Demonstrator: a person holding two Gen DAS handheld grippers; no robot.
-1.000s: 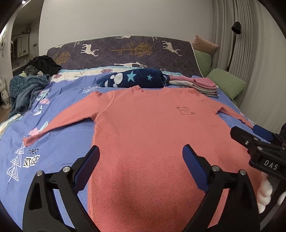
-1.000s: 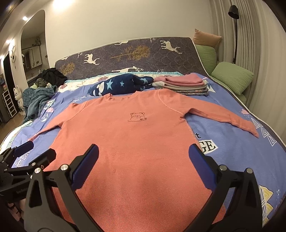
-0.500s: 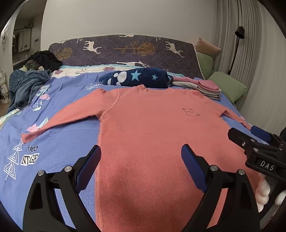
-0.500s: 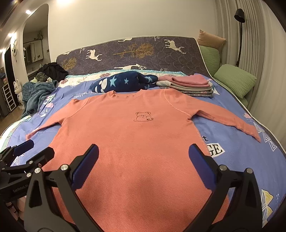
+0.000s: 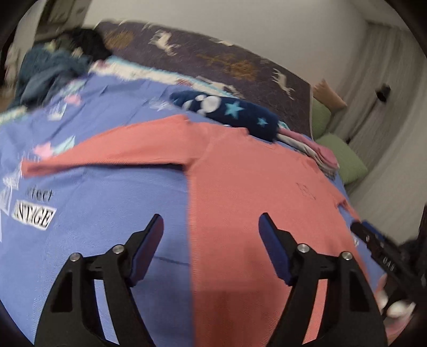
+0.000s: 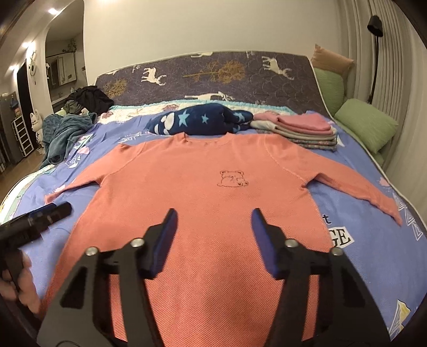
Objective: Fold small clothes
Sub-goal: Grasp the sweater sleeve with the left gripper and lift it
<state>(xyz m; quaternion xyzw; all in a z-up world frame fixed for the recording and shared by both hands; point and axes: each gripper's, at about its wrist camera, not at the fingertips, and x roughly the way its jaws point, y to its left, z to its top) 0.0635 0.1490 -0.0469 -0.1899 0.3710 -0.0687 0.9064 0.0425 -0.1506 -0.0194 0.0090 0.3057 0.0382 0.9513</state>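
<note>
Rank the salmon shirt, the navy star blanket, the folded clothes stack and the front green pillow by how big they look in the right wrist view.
1. Salmon shirt, by far the largest.
2. Navy star blanket.
3. Folded clothes stack and front green pillow: they look about alike, so I will not rank them.

A bed [image 6: 373, 256] covered by a blue printed sheet fills the room; behind it a dark headboard [image 6: 213, 77] printed with deer and trees is set against a plain pale wall [image 6: 186, 26]; green pillows [image 6: 365, 125] are stacked at the right beside pleated curtains [image 6: 395, 66] and a black lamp [image 6: 375, 25]; ceiling lights [image 6: 52, 11] are seen past an archway at left.
</note>
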